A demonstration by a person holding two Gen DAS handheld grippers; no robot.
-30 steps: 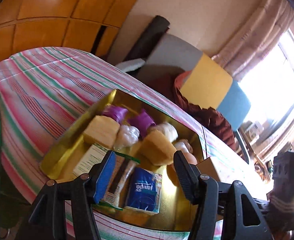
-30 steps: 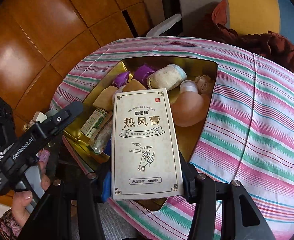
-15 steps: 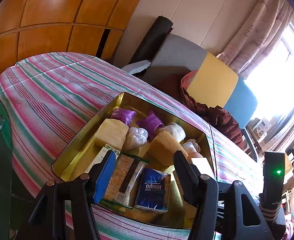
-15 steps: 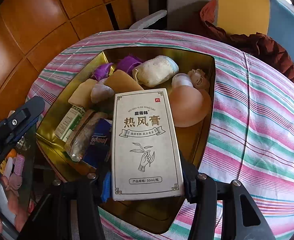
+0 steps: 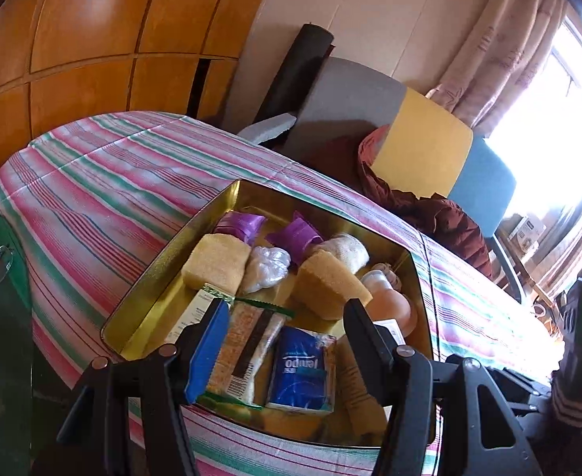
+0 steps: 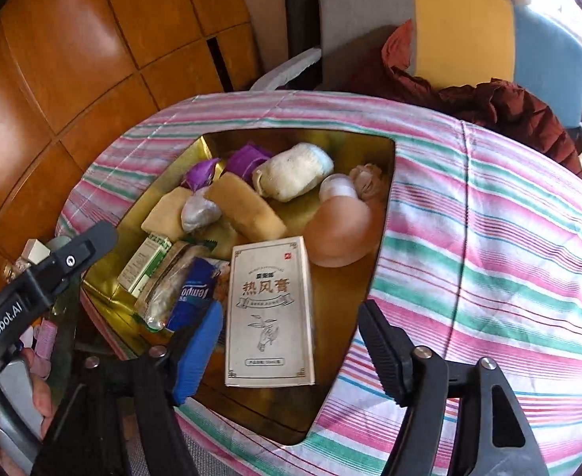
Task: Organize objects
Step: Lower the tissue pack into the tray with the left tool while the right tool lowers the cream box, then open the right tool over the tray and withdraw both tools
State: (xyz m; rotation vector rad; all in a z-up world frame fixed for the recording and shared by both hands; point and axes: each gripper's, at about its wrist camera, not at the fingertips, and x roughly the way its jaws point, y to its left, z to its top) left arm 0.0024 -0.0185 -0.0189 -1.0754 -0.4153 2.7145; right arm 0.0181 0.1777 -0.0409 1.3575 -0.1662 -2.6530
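Sponges (image 6: 243, 210) x2, purple packets (image 6: 247, 160) x2, 1 box (image 6: 270, 311).

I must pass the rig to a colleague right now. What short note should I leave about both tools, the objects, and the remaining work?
Right tool: open; its jaws have just been opening, the white box lies between them, released.
Left tool: open, empty, hovering over the near end of the gold tin.
Things: box lies flat in the tin beside the blue tissue pack and the pink bottle; sponges, purple packets and snack bar also inside.
Done: box placed.
Left: withdraw the right tool; no loose item shows on the striped cloth.
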